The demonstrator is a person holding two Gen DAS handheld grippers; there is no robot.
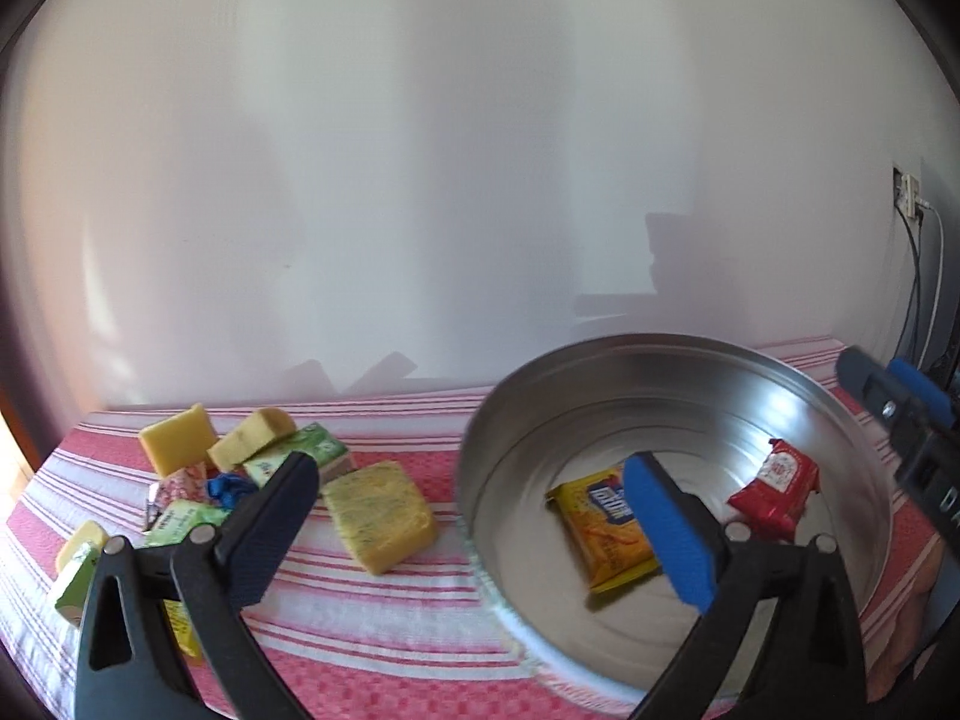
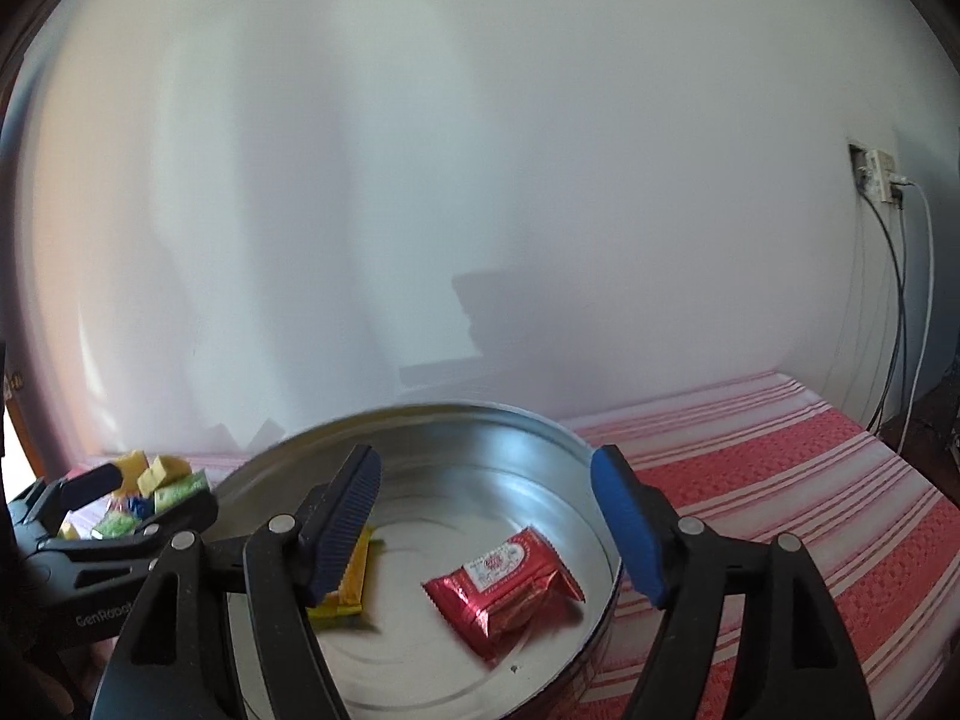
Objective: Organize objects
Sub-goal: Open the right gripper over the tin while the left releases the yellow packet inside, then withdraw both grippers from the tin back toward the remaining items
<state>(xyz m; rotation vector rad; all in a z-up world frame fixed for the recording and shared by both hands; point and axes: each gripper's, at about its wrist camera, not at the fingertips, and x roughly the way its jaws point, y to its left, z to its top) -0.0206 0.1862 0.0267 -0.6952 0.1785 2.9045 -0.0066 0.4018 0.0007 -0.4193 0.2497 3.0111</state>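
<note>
A round metal tin (image 1: 660, 348) stands on a red and white striped cloth (image 1: 390, 618). Inside it lie a yellow biscuit packet (image 1: 591, 534) and a red snack packet (image 1: 774, 486). My left gripper (image 1: 474, 519) is open, its right finger over the yellow packet and its left finger over the pile beside the tin; nothing is held. In the right wrist view my right gripper (image 2: 486, 522) is open above the tin (image 2: 456, 411), with the red packet (image 2: 504, 582) lying loose below and between its fingers. The yellow packet (image 2: 354, 576) is partly hidden behind the left finger.
Left of the tin lies a pile: yellow sponges (image 1: 378, 516), green packets (image 1: 300, 456), a blue wrapper (image 1: 228, 489). A white wall runs right behind the table. A wall socket with cables (image 2: 876, 174) hangs at the far right, beyond the cloth's edge (image 2: 840, 420).
</note>
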